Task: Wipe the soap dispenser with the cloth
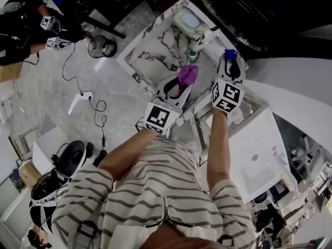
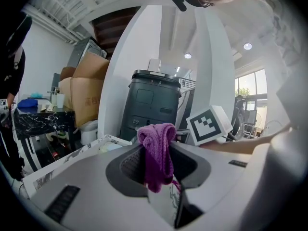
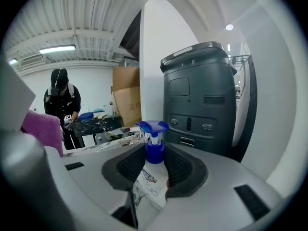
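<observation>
Jaws: left gripper (image 1: pixel 178 88) clamps cloth (image 2: pixel 156 148), right gripper (image 1: pixel 230 65) clamps soap dispenser (image 3: pixel 155 150); head view hides its label (image 3: pixel 147 178).

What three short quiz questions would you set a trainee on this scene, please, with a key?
1. True or false: the left gripper holds the purple cloth.
2. The soap dispenser has a pump that is: A red, B blue, C green.
3. Fill in: the soap dispenser is clamped between the jaws of the ____ gripper.

Key: 1 true; 2 B; 3 right: the right gripper holds it.
</observation>
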A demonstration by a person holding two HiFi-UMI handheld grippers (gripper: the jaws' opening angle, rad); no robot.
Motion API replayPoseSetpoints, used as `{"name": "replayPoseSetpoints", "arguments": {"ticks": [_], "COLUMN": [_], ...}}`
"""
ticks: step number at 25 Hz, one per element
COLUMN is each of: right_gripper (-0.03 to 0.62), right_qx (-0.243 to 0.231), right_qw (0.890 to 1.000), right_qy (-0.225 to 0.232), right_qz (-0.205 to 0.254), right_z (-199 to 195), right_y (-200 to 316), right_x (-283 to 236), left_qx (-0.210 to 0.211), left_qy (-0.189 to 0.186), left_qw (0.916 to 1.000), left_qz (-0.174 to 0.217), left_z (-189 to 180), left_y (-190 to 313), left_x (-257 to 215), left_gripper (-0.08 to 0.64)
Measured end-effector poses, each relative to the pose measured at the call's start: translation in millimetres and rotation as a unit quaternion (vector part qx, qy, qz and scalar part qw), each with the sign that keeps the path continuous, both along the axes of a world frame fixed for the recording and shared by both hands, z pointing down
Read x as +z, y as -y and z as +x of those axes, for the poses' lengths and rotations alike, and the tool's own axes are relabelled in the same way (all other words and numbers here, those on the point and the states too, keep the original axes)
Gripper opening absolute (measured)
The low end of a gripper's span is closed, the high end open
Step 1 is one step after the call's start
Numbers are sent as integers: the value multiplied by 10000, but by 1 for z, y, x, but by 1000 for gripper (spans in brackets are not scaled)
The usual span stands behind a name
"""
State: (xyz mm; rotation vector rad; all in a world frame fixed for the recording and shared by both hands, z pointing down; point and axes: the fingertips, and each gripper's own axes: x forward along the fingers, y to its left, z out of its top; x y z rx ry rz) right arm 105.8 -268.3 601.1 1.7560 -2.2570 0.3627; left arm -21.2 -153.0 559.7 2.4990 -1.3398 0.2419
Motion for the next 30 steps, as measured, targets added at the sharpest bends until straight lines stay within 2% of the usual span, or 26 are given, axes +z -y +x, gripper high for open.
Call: {"name": "replayPoseSetpoints", "arguments": {"ticks": [8, 21, 30], "right_gripper": [130, 130, 130], "right_qx": [-22, -338, -533], "right_qw": [10000, 9991, 9975], "right_qy": [30, 114, 229], "right_qz": [88, 239, 404], "right_z": [-2, -20, -32], "right_y": [-18, -57, -76], "right_x": [-30, -93, -137], "left_qx": [134, 388, 734], "left_qy": [-55, -54, -101], "left_qw": [9997, 9986, 9961], "left_qz": [184, 368, 485], "left_z": [-1, -4, -1], "left_y": [-6, -18, -21], "left_x": [-20, -51, -67], "left_gripper": [117, 117, 117]}}
